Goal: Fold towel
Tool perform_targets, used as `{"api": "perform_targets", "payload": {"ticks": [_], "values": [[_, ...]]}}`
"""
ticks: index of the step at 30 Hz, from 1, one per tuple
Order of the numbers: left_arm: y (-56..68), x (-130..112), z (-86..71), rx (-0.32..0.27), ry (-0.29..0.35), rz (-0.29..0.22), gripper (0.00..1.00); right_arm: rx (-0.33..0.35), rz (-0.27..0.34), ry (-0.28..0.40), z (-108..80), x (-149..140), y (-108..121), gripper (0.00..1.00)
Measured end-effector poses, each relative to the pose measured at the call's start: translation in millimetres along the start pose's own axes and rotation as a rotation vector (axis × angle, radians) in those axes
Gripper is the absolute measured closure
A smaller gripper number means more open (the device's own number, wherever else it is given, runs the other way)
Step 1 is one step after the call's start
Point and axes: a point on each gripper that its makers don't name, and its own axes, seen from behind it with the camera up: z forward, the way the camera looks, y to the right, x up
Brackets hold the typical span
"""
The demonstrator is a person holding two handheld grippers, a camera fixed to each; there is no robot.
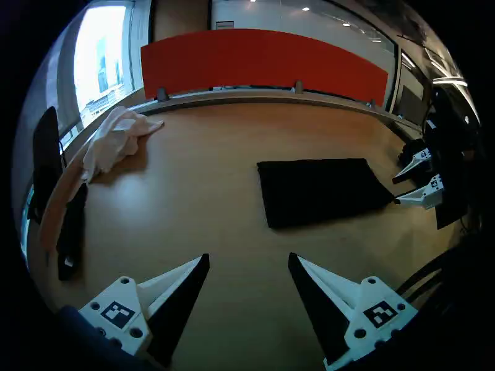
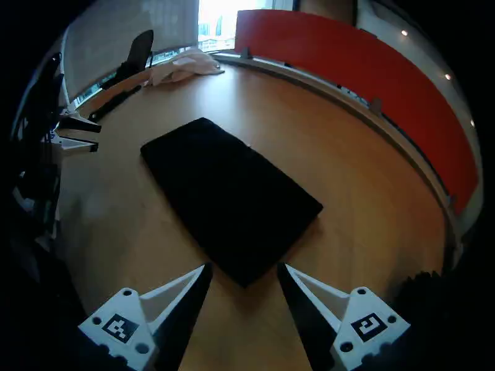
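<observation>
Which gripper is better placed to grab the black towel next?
Right, probably. The right gripper is open with a corner of the black towel just ahead of its fingertips; the left gripper, also open, has bare table before it.

no readable text, labels or numbers anywhere

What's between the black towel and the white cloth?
Just bare wooden table, seen in the left gripper view, between the black towel and the white cloth.
</observation>
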Motion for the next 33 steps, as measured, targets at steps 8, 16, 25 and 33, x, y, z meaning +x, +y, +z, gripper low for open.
{"api": "perform_targets", "payload": {"ticks": [8, 16, 25, 33], "values": [[-5.9, -0.2, -8.8, 0.023, 0.039, -0.013, 0.06, 0.032, -0.034, -0.041, 0.0, -8.9, -4.2, 0.38], [-5.9, -4.5, -15.8, 0.034, 0.060, -0.013, 0.06, 0.041, -0.052, -0.067, 0.6, -16.1, -2.3, 0.44], [-5.6, -14.0, -23.7, 0.048, 0.064, -0.028, 0.06, 0.051, -0.058, -0.090, 2.9, -22.7, 1.9, 0.61], [-9.7, -16.7, -28.8, 0.071, 0.075, -0.030, 0.06, 0.059, -0.071, -0.103, 7.7, -24.9, 5.0, 0.66]]}}
